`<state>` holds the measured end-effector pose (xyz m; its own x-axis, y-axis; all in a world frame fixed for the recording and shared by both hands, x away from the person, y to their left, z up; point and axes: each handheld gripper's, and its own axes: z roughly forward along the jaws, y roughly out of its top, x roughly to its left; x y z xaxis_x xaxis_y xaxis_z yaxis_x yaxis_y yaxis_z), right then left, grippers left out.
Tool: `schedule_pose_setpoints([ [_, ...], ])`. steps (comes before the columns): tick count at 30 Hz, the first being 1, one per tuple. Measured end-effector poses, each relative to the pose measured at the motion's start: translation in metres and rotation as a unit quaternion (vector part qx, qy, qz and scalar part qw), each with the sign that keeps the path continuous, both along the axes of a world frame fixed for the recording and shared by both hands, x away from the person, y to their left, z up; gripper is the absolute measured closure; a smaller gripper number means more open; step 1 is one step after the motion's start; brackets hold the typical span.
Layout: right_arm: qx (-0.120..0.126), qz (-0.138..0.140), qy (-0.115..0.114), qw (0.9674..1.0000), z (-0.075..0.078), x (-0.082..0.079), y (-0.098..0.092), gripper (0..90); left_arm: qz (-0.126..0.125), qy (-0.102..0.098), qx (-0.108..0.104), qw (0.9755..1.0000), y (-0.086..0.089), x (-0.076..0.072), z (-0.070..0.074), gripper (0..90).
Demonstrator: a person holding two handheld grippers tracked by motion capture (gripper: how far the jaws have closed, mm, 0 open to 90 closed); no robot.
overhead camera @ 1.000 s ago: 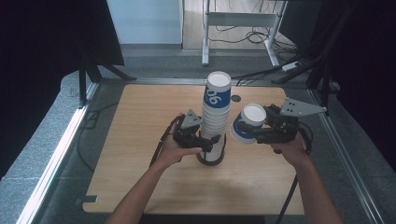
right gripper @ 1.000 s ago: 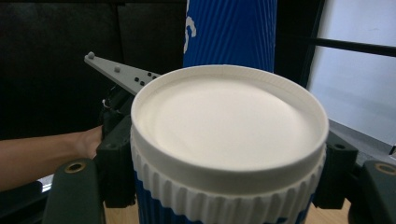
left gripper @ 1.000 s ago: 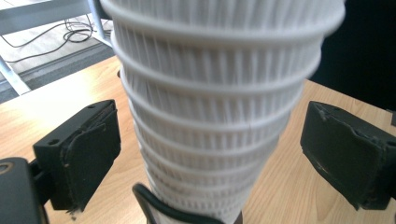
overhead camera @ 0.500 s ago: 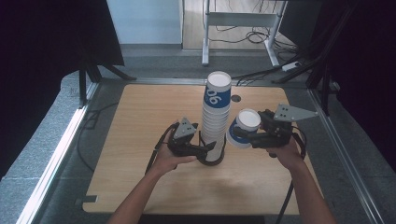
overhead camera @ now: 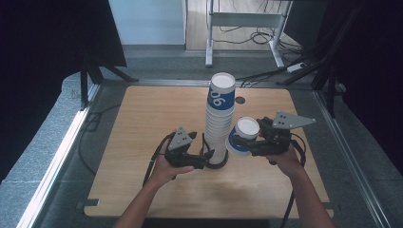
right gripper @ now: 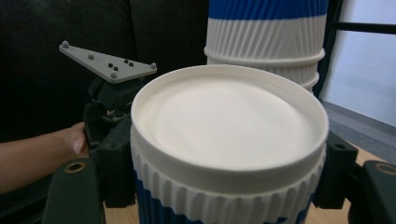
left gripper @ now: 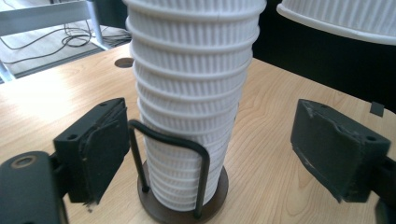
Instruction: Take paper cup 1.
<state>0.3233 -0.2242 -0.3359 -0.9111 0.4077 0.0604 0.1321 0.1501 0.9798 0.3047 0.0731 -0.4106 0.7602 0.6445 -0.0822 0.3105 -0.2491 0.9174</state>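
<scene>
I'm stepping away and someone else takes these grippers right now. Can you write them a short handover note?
Right gripper: shut on a single blue-and-white ribbed paper cup, held upside down beside the stack.
Left gripper: jaws have just been closing around the foot of the tall stack of ribbed paper cups, but the pads do not touch it yet.
The stack stands in a dark round wire-framed holder on the wooden table.
Done: one cup is off the stack.
Left: probably steady the stack with the left gripper, then deal with the held cup.
</scene>
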Motion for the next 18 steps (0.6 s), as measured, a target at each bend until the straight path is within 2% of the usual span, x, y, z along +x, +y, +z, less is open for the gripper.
schedule_pose_setpoints([
  [3,0.0,0.002,0.004,1.0,-0.005,0.0,0.002,27.0,0.001,0.006,-0.005,1.0,0.003,-0.001,-0.005,13.5],
  [9,0.004,0.004,0.012,0.9999,-0.015,0.001,0.004,27.0,-0.001,0.013,0.0,0.9999,0.007,-0.007,-0.016,14.2],
  [10,0.005,0.005,0.017,0.9998,-0.021,0.001,0.004,27.0,-0.005,0.016,0.003,0.9999,0.009,-0.01,-0.02,14.5],
  [15,0.006,0.004,0.019,0.9998,-0.033,-0.001,0.007,27.0,-0.006,0.012,0.013,0.9998,0.01,-0.017,-0.028,14.6],
  [18,-0.001,0.003,0.017,0.9998,-0.041,-0.004,0.011,27.0,-0.007,0.011,0.01,0.9999,0.011,-0.02,-0.031,14.8],
])
